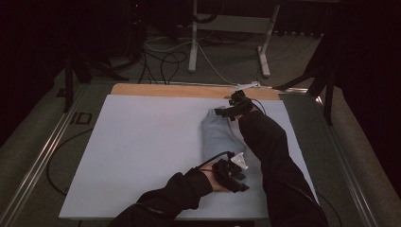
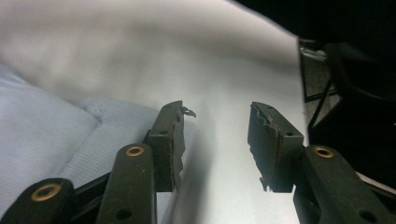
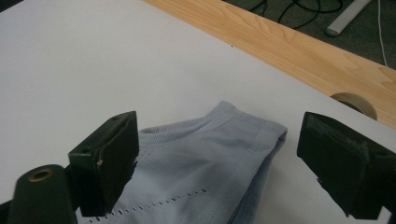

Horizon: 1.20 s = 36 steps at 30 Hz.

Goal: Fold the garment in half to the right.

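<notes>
Both grippers stand open at either end of a folded pale blue ribbed-knit garment (image 1: 220, 135) on the white surface (image 1: 142, 142).

The left gripper (image 1: 236, 182), jaws parted with nothing between them, sits at the cloth's near end, one jaw just beside the ribbed hem. The right gripper (image 1: 231, 111) hangs over the far corner, jaws wide, not pressing. It looks like a pause between folds: next, I'd judge, each must close on a soft, doubled edge. A light wooden strip (image 3: 280, 42) borders the far side.

Dim room, grey carpet floor (image 1: 42, 137), white table legs (image 1: 193, 42), loose cables (image 1: 165, 61)
</notes>
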Each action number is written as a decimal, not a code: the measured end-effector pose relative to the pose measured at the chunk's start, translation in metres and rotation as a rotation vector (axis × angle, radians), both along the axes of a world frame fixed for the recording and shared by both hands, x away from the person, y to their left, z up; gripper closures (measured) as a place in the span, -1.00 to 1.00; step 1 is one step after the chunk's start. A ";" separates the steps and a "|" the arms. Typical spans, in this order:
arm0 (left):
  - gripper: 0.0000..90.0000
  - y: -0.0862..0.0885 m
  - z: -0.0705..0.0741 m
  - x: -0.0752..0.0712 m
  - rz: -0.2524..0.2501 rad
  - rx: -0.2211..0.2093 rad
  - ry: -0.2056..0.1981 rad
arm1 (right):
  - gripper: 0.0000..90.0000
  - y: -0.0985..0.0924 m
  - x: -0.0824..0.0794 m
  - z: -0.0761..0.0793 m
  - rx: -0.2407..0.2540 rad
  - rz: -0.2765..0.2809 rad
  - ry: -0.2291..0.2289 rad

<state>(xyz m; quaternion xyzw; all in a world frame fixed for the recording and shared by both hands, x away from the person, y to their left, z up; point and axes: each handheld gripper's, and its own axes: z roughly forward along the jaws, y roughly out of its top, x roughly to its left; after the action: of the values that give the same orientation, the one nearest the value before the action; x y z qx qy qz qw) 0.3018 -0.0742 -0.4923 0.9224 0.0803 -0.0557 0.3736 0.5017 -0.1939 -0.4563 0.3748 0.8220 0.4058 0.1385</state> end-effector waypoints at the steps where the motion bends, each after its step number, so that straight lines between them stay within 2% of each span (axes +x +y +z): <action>1: 0.22 0.003 0.003 0.000 -0.011 -0.022 -0.003 | -0.72 0.000 0.000 0.000 0.002 -0.001 -0.002; 4: 0.20 0.015 0.014 0.000 -0.027 -0.061 -0.016 | -0.72 -0.001 -0.001 0.001 0.002 0.001 -0.003; 8: 0.11 0.033 0.024 0.000 -0.020 -0.096 -0.018 | -0.72 -0.001 -0.002 0.001 0.002 0.011 -0.005; 11: 0.02 0.047 0.029 0.000 -0.011 -0.105 -0.025 | -0.71 0.000 -0.003 0.002 -0.008 0.022 -0.022; 14: -0.07 0.063 0.029 0.000 -0.001 -0.126 -0.013 | -0.71 -0.001 -0.004 0.004 -0.030 0.016 -0.061; 18: -0.18 0.083 0.027 0.000 0.017 -0.139 -0.019 | -0.71 -0.003 -0.004 0.004 -0.019 0.017 -0.067; 20: -0.35 0.089 0.026 0.000 0.017 -0.150 -0.026 | -0.72 -0.002 -0.005 0.003 -0.028 0.025 -0.067; 21: -0.43 0.100 0.025 0.000 0.024 -0.154 -0.041 | -0.72 -0.001 -0.006 0.002 -0.023 0.031 -0.069; 22: -0.48 0.106 0.024 0.000 0.027 -0.170 -0.041 | -0.72 -0.001 -0.006 0.002 -0.021 0.036 -0.064; 24: -0.59 0.117 0.024 0.001 0.051 -0.177 -0.040 | -0.72 -0.001 -0.007 0.002 -0.024 0.041 -0.061; 28: -0.78 0.139 0.025 0.001 0.077 -0.191 -0.074 | -0.77 -0.001 -0.008 0.004 -0.015 0.045 -0.052; 32: -0.96 0.162 0.026 0.001 0.137 -0.166 -0.095 | -0.77 -0.001 -0.009 0.005 -0.004 0.061 -0.050; 33: -0.97 0.162 0.026 0.001 0.137 -0.166 -0.095 | -0.77 -0.001 -0.009 0.005 -0.004 0.061 -0.050; 36: -0.99 0.185 0.022 0.000 0.211 -0.158 -0.097 | -0.77 -0.001 -0.008 0.005 -0.001 0.049 -0.046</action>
<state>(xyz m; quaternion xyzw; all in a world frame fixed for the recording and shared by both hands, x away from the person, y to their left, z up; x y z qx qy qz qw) 0.3017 0.1111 -0.4704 0.8782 0.1539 0.0222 0.4522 0.4936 -0.1954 -0.4516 0.3449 0.8277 0.4174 0.1474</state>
